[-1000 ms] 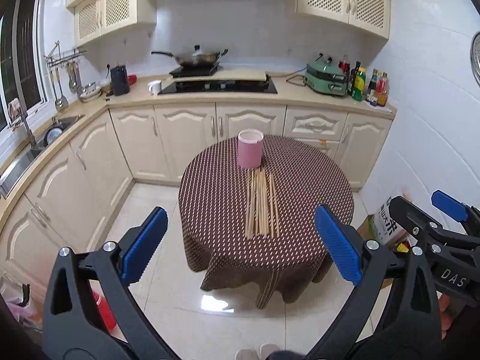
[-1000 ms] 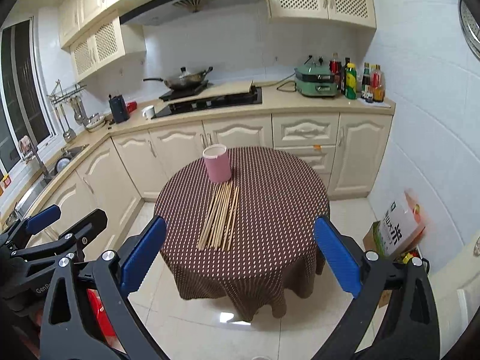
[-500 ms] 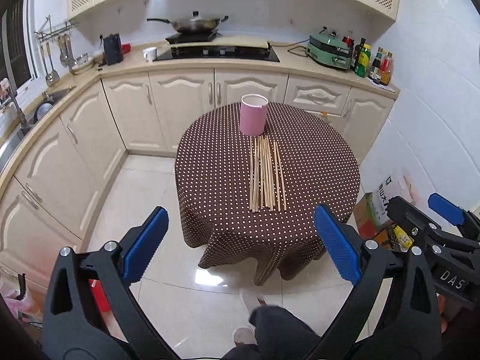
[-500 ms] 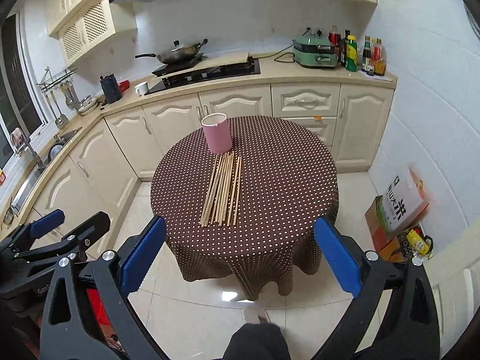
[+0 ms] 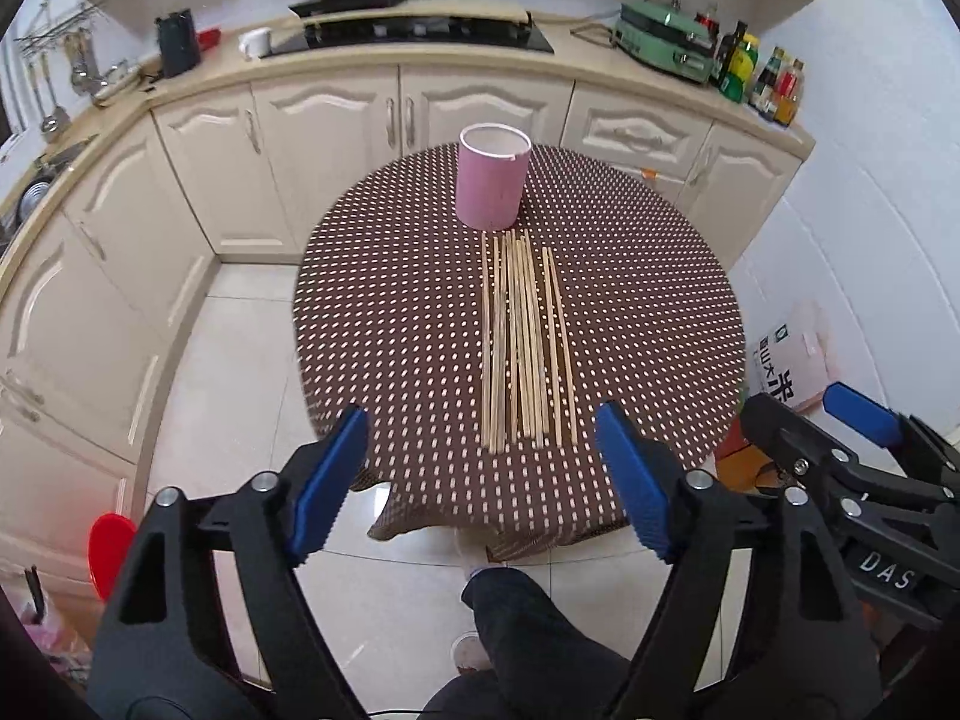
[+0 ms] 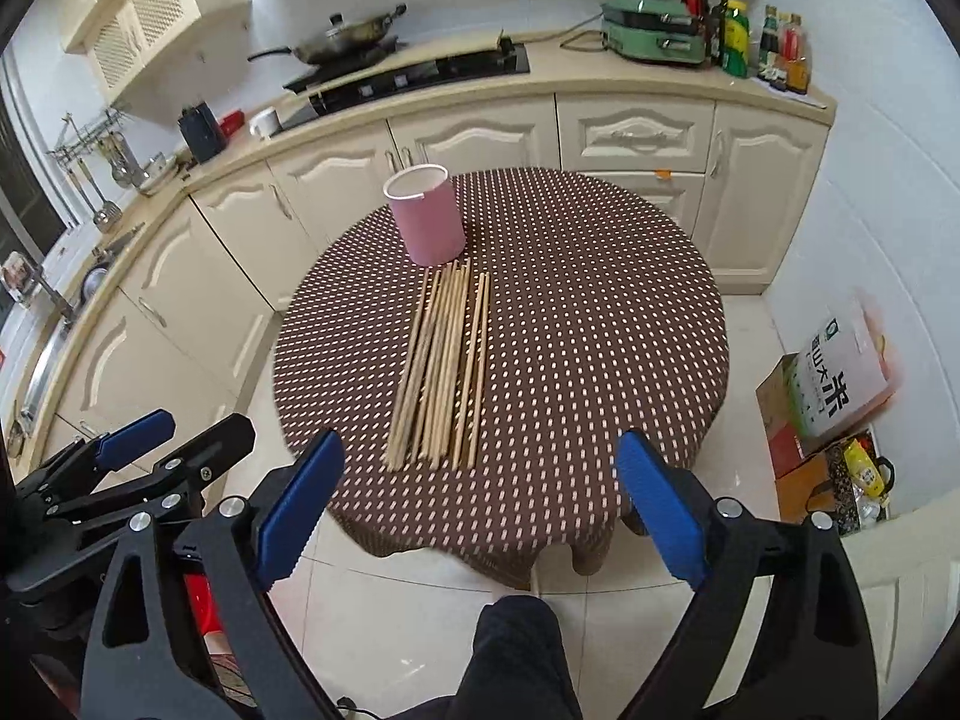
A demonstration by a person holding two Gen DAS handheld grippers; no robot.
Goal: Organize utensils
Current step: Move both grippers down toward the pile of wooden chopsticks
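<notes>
Nearest, the left tool (image 5: 483, 474) and right tool (image 6: 480, 507) were both held above the floor at the near edge of the tabletop (image 5: 648, 300), jaws wide apart and gripping nothing, though each had just been closing a little. A dark trouser leg (image 6: 519, 654) showed below them. On the brown dotted cloth a loose row of wooden chopsticks (image 5: 522, 342) lay side by side, lengthwise, pointing away. Just beyond their far tips stood an upright pink cup (image 5: 493, 185), mouth open. Farther back ran cream cabinets (image 6: 636, 132) and a wok (image 6: 345, 36).
</notes>
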